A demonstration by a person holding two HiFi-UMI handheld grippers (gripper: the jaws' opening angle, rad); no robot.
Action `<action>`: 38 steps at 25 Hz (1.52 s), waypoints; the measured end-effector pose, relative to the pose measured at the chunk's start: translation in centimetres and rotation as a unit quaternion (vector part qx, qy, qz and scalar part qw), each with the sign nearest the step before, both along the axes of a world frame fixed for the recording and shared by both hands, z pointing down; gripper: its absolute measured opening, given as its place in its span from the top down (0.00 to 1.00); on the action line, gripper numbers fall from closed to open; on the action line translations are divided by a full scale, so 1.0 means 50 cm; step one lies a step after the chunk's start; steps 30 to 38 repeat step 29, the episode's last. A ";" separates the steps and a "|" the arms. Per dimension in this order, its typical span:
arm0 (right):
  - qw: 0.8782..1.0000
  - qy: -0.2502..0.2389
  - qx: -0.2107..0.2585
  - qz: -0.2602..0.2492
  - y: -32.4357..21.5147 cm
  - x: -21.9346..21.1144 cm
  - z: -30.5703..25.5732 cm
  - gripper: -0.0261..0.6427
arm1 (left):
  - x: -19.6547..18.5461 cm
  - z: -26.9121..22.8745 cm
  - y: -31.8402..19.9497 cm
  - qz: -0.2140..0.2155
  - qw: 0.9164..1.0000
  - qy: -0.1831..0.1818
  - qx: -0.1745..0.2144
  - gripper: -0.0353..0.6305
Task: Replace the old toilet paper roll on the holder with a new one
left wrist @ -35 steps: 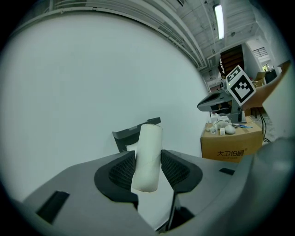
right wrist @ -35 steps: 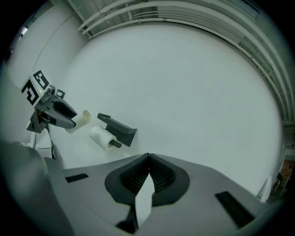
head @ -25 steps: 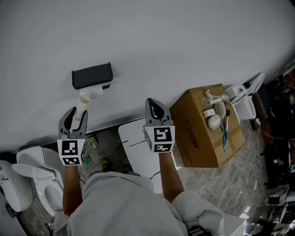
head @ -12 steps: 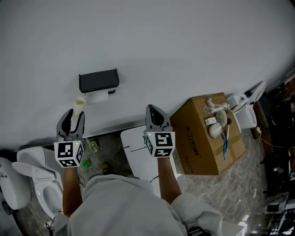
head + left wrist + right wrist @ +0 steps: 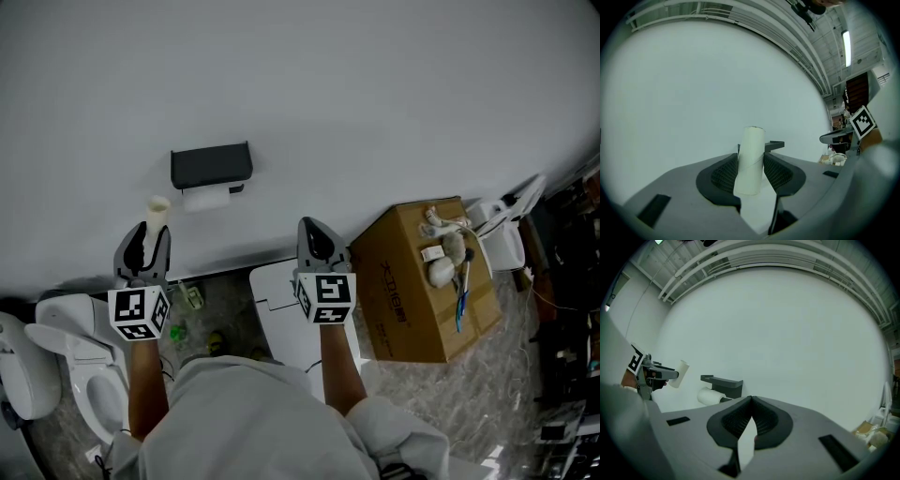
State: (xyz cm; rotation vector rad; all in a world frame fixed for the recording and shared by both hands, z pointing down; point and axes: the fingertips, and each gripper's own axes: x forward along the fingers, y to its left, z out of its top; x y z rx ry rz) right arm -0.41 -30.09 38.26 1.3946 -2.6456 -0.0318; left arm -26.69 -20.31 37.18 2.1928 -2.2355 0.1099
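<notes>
Clamping a bare cardboard tube [image 5: 157,208] in the left gripper [image 5: 148,234] at eight o'clock from the wall holder [image 5: 211,165], with right gripper [image 5: 316,228] closed tight, empty.

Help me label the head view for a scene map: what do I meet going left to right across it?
From the left: toilet → cardboard tube → black paper holder → right gripper → cardboard box.

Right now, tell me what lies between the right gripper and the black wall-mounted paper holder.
Only bare white wall, per the head view, between right gripper and black holder.
</notes>
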 end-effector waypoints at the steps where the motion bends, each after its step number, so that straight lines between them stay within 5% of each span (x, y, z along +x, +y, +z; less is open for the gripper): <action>1: 1.000 -0.001 0.000 0.000 0.001 -0.001 0.001 0.95 | 0.000 0.000 0.002 0.000 1.000 0.000 0.001 0.65; 38: 1.000 -0.008 -0.001 -0.016 0.001 -0.021 0.000 0.95 | -0.018 -0.008 0.021 -0.013 1.000 0.003 0.009 0.66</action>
